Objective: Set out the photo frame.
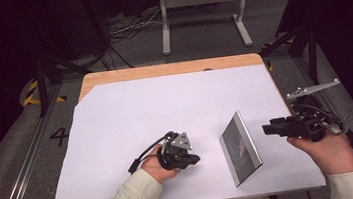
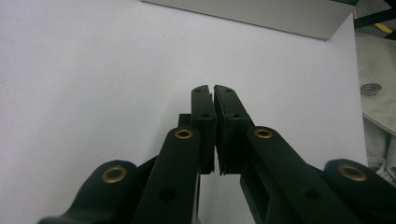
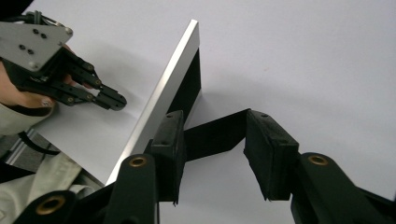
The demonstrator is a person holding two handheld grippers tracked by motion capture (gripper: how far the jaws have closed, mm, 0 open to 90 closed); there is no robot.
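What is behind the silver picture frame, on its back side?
In the right gripper view, a black stand props up the silver frame from behind, resting on the white sheet. The frame's back panel is mostly hidden; the right gripper is open behind it.

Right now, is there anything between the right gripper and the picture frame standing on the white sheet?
Nothing visible stands between them. The right gripper, jaws open, faces the back of the picture frame across bare white sheet. The left gripper, jaws shut, rests on the frame's other side.

Bright tabletop, dark vignetted surroundings
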